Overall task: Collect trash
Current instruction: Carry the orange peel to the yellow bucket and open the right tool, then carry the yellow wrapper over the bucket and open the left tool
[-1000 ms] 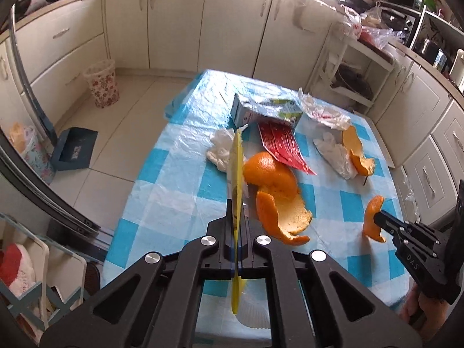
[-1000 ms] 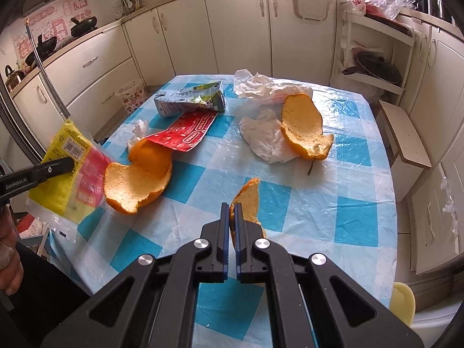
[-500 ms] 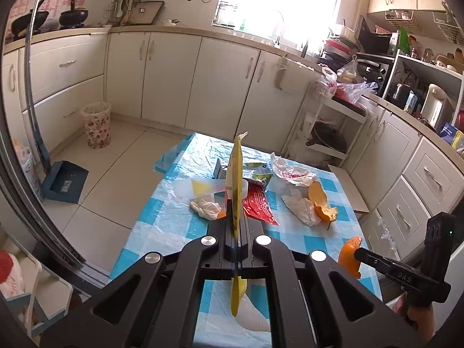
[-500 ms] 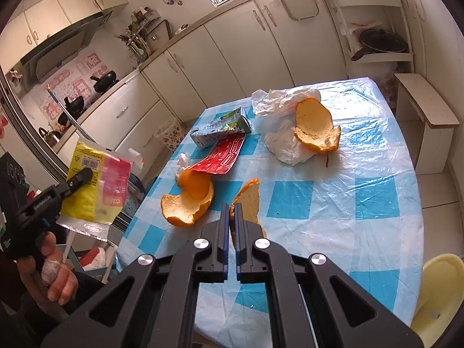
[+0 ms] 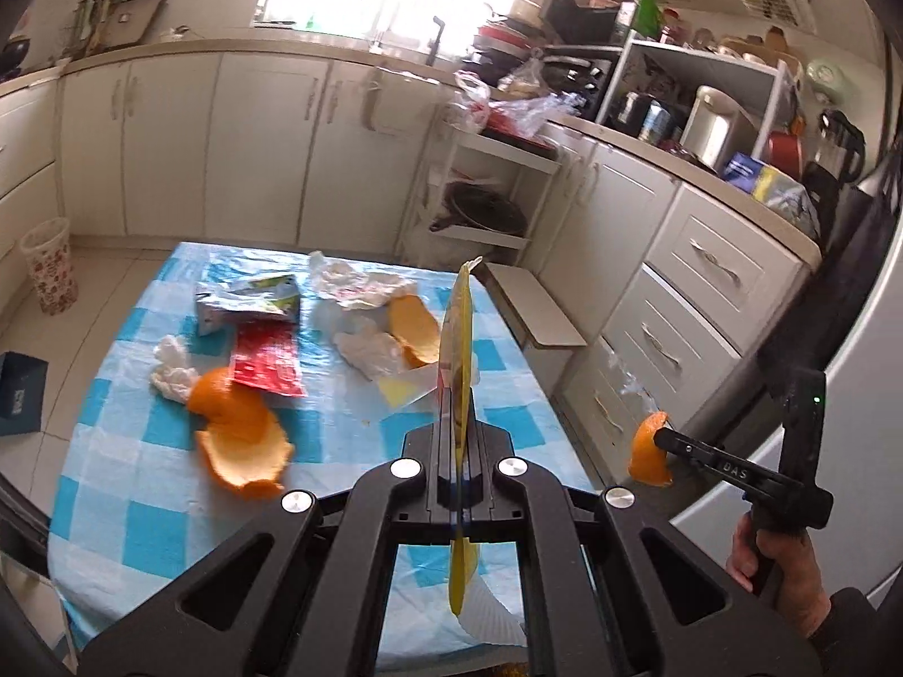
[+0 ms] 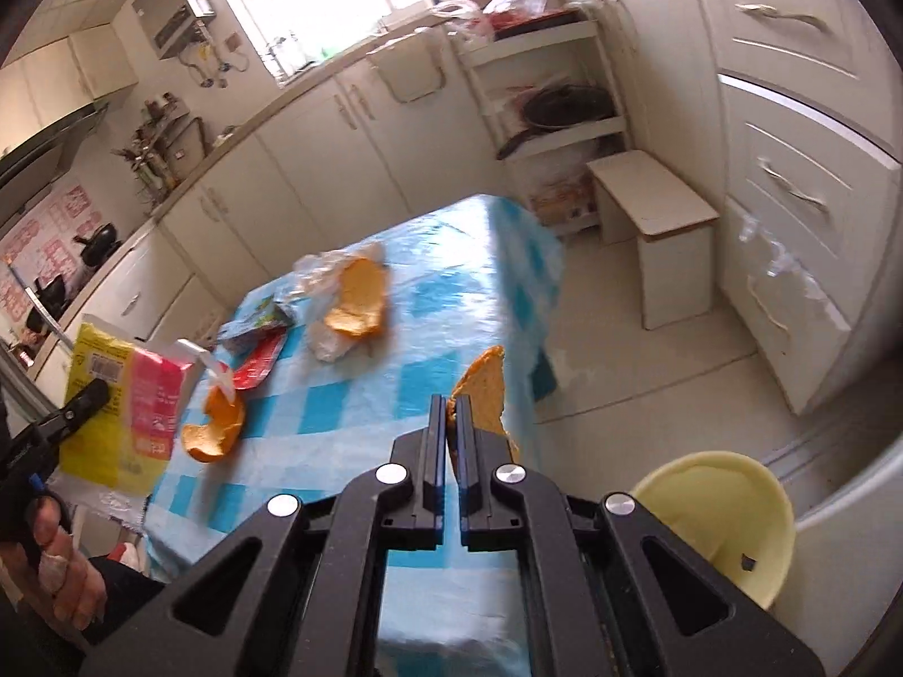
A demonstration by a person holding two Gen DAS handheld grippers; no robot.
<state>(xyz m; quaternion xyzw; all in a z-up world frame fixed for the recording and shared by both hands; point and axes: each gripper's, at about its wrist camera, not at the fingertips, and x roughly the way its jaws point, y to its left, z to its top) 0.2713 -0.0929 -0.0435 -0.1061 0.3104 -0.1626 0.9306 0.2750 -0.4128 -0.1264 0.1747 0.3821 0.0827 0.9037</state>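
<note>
My left gripper (image 5: 458,395) is shut on a yellow snack wrapper (image 5: 460,333), seen edge-on; in the right wrist view the wrapper (image 6: 121,395) shows its yellow and pink face, held up at the left. My right gripper (image 6: 450,403) is shut on a piece of orange peel (image 6: 485,389), held past the table's right edge; the left wrist view shows the peel (image 5: 649,448) too. On the blue checked table (image 5: 361,429) lie more orange peels (image 5: 242,434), a red wrapper (image 5: 265,361), a carton (image 5: 248,304) and crumpled tissues (image 5: 372,350).
A pale yellow bin (image 6: 717,519) stands on the floor at the lower right, below my right gripper. A small white stool (image 6: 654,209) stands beyond the table. A patterned waste basket (image 5: 48,265) stands by the far cabinets. White cabinets line the walls.
Both grippers have swung to the right with their loads. The right gripper with the peel has moved off the table's edge, and the yellow bin has come into view.
</note>
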